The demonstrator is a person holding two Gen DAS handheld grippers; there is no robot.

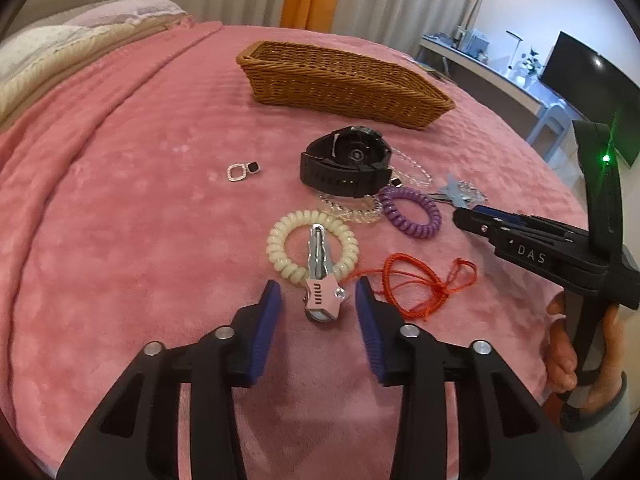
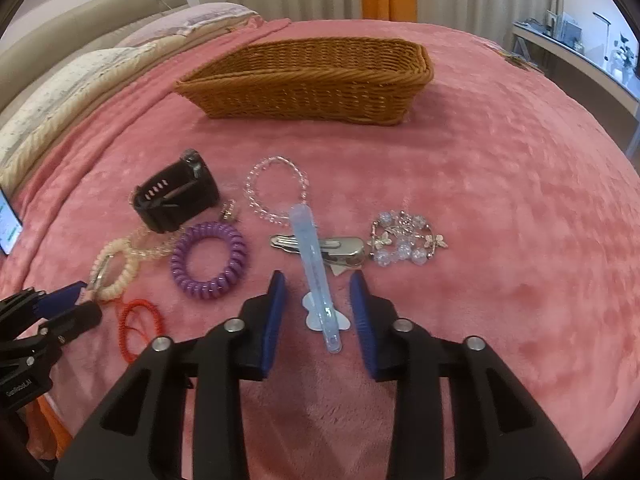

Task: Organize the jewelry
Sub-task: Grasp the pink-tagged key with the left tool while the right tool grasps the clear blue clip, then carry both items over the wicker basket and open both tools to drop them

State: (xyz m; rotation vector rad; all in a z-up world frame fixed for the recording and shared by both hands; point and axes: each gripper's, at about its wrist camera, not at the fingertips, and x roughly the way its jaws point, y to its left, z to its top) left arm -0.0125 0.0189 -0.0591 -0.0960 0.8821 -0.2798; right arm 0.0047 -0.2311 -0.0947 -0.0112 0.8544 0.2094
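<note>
Jewelry lies on a pink blanket in front of a wicker basket (image 1: 340, 80) (image 2: 308, 84). My left gripper (image 1: 318, 292) is open, its fingers either side of a pink hair clip (image 1: 322, 276) lying across a cream coil hair tie (image 1: 280, 250). My right gripper (image 2: 318, 284) is open around a light blue hair clip (image 2: 314, 268) that lies over a silver clip (image 2: 348, 254). Nearby are a black watch (image 1: 344, 164) (image 2: 176, 194), a purple coil tie (image 1: 410, 212) (image 2: 208, 260), a red cord bracelet (image 1: 420, 284) (image 2: 138, 324), a clear bead bracelet (image 2: 276, 190), a butterfly bead bracelet (image 2: 408, 242) and an earring (image 1: 244, 170).
Pillows (image 2: 60, 96) lie at the bed's far left. A phone (image 2: 8, 224) rests at the left edge. A desk with a monitor (image 1: 580, 80) stands at the right beyond the bed. The right gripper's body (image 1: 560, 248) shows at the right of the left wrist view.
</note>
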